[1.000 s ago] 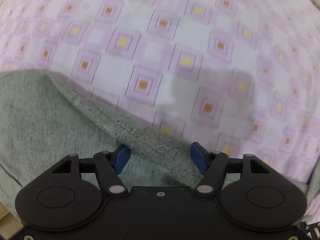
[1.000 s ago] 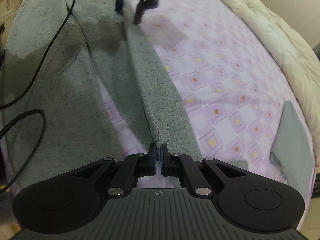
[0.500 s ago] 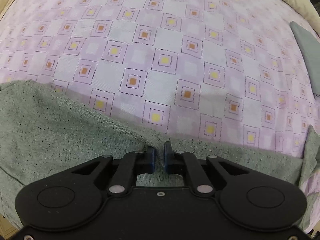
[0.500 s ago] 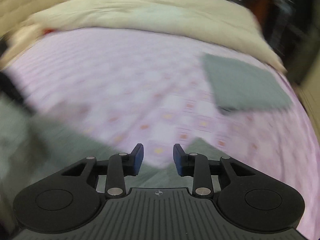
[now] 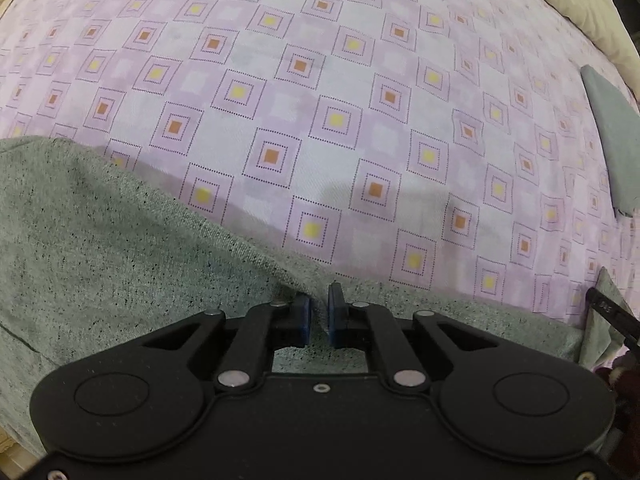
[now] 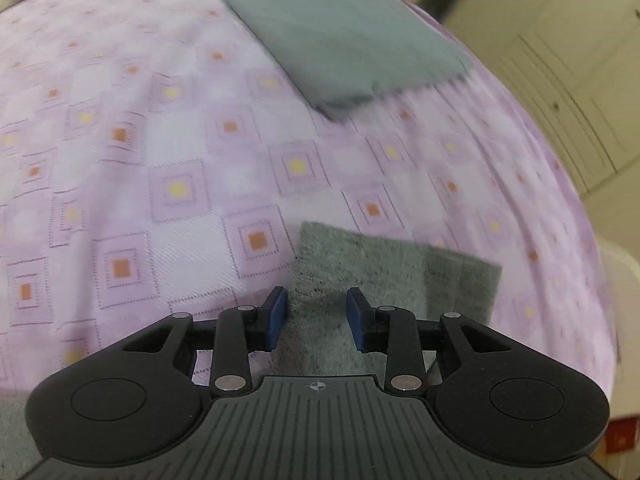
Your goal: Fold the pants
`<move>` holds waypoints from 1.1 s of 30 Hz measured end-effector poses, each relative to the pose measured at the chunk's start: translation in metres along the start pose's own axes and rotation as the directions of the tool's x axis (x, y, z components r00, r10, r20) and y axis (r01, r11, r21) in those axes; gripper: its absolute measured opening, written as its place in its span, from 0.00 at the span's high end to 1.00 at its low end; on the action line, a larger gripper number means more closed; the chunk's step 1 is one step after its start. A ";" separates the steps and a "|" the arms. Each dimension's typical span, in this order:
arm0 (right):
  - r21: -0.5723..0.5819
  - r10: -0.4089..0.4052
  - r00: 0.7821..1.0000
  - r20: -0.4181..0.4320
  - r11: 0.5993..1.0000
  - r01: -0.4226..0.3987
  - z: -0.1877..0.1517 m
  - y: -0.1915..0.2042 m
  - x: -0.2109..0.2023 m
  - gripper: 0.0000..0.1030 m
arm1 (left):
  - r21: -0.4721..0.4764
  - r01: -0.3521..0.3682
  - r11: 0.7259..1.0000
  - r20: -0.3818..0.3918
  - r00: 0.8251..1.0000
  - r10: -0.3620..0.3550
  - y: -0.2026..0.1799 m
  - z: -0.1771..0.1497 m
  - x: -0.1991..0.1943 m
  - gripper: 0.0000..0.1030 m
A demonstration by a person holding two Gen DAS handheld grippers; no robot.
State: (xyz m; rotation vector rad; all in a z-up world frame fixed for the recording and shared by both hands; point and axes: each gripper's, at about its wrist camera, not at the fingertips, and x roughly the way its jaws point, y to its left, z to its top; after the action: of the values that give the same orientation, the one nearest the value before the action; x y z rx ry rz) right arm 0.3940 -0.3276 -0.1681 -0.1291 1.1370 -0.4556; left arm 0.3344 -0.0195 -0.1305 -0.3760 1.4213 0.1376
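L gripper (image 5: pixel 318 316): my jaws nearly closed, pinching a fold of the grey pants (image 5: pixel 120 248).
R gripper (image 6: pixel 317 318): I've got jaws apart, over pant-leg end (image 6: pixel 384 264), gripping nothing.
Pants: spread on purple bedsheet (image 5: pixel 320 80).
Also: folded grey cloth (image 6: pixel 340 36) farther off.

- My right wrist view is motion-blurred; the pants (image 6: pixel 384 272) hem and bedsheet (image 6: pixel 160 160) pattern smear.
- The folded grey cloth (image 5: pixel 612 140) runs off my left view's right edge.
- I cannot tell whether fabric sits between the left gripper (image 5: pixel 319 316) pads.
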 end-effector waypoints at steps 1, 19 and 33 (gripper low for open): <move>-0.013 -0.007 1.000 0.006 1.000 0.007 -0.002 0.001 -0.001 0.70 | 0.003 -0.002 1.000 0.001 1.000 0.002 0.000 0.000 0.002 0.90; 0.341 0.378 0.900 0.217 0.834 -0.433 0.037 -0.142 -0.099 0.95 | 0.014 0.005 1.000 0.208 0.978 -0.008 -0.009 0.002 -0.071 0.93; 0.451 0.398 0.917 -0.001 0.819 -0.355 -0.102 -0.182 -0.055 0.95 | 0.048 -0.070 0.996 0.159 0.985 0.062 0.014 -0.118 -0.081 0.93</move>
State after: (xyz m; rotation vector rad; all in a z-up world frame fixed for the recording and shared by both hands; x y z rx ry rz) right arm 0.2323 -0.4555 -0.1055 0.5204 1.0909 -0.3553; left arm 0.2071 -0.0354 -0.0655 -0.2679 1.2796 0.1790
